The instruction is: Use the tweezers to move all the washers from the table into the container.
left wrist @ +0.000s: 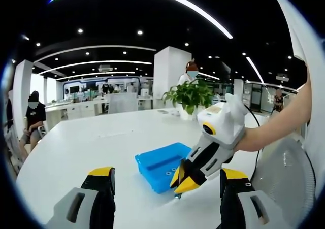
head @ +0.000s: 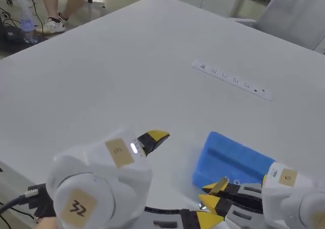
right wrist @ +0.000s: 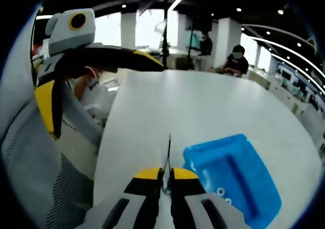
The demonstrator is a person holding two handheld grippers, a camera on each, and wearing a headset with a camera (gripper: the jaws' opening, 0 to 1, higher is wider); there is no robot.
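A blue container [head: 231, 158] lies on the white table near its front edge. My right gripper [head: 210, 194] sits just in front of the container, shut on thin metal tweezers [right wrist: 169, 148] that point out over the bare table left of the container [right wrist: 236, 173]. A few small washers [right wrist: 221, 191] lie inside its near end. My left gripper [head: 177, 181] is to the left with its jaws wide open and nothing between them. In the left gripper view the right gripper [left wrist: 184, 182] hangs over the near corner of the container [left wrist: 160, 163], where the washers [left wrist: 168, 172] lie.
A flush socket strip [head: 231, 80] is set into the tabletop [head: 127, 76] further back. A potted plant [left wrist: 190, 94] stands at the table's far end. A mesh chair [right wrist: 45, 188] is close by the table edge. People sit and stand around the room.
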